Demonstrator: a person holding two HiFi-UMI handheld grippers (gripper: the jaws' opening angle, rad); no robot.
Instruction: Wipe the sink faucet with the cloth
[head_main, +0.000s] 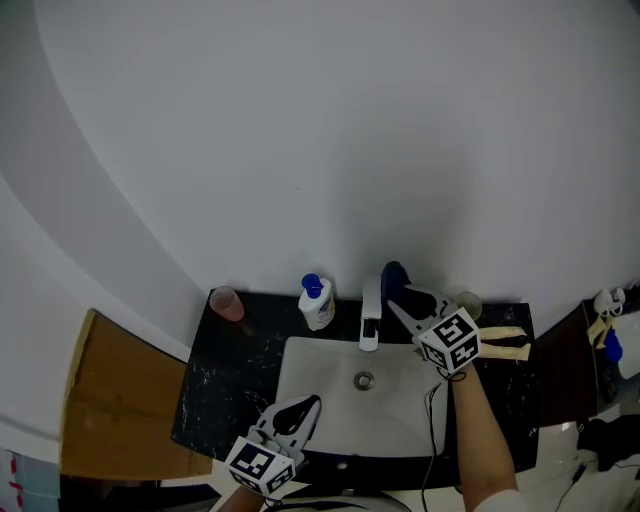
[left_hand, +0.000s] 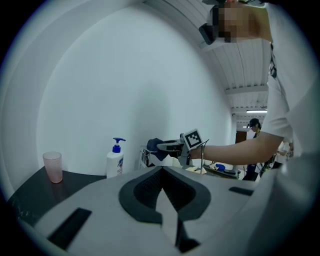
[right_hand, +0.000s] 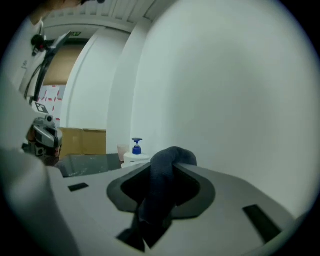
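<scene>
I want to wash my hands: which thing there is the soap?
Start at the white basin in the black counter. Behind it, just left of the faucet, stands the soap bottle: white with a blue pump, unlike the pink cup farther left.

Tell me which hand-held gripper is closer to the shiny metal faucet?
Right. The right hand-held gripper, clamping a dark blue cloth, is just beside the faucet; the left hand-held gripper is across the white basin from it.

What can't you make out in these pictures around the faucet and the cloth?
- Head view: whether the cloth touches the faucet; too small, and the right gripper overlaps it.
- Right gripper view: faucet not visible; the cloth and jaws block the foreground.
- Left gripper view: faucet mostly covered by the cloth.
</scene>
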